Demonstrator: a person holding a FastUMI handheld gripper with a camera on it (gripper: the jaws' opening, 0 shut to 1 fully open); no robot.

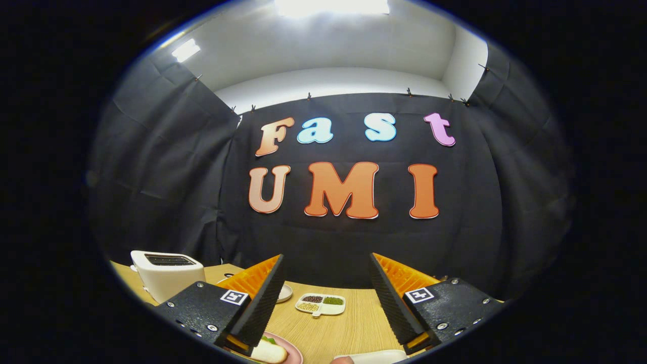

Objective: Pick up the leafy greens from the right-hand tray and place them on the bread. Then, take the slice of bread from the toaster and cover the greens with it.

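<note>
My gripper [327, 258] is open, its fingers wide apart with nothing between them, held above the wooden table [338, 331]. A white toaster [167, 275] stands to the left, beyond the left finger; its top slot looks dark and I cannot tell whether bread is in it. Under the left finger's base lies a pink plate [293, 351] with a pale piece of bread [270, 352] on it. A bit of leafy green [269, 340] rests on the bread, mostly hidden by the finger. The edge of a white tray [376, 357] shows near the right finger's base.
A white divided dish [321, 305] with dark, green and pale beans sits on the table ahead, between the fingers. A small white plate [286, 292] peeks out behind the left finger. A small reddish thing [342, 360] lies beside the tray. Black cloth walls close in the table.
</note>
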